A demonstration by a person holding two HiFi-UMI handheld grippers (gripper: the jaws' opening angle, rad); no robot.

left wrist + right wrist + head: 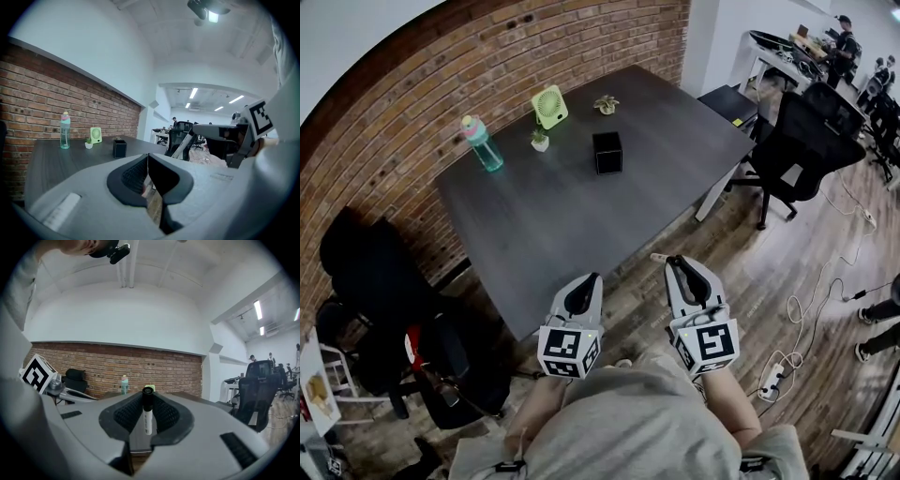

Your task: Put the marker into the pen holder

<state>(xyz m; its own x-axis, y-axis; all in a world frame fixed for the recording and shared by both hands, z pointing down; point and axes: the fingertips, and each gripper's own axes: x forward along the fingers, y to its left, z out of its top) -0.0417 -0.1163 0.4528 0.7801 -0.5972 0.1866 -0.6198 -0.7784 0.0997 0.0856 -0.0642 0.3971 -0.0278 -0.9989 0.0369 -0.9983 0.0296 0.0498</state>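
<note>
The black cube pen holder [607, 152] stands on the dark table [581, 225], past its middle; it also shows small in the left gripper view [119, 149]. My right gripper [677, 262] hangs off the table's near edge, shut on a white marker with a black cap [147, 412] that stands upright between the jaws [148, 397]; its end pokes out at the tips [659, 257]. My left gripper [592, 278] is beside it over the near edge, jaws shut with nothing between them [148, 160]. Both grippers are well short of the holder.
At the table's back stand a teal bottle [483, 142], a green fan [549, 105] and two small plants [540, 140] [606, 103]. A black office chair [797, 141] is to the right, another chair [366, 262] to the left. Cables and a power strip [773, 380] lie on the wooden floor.
</note>
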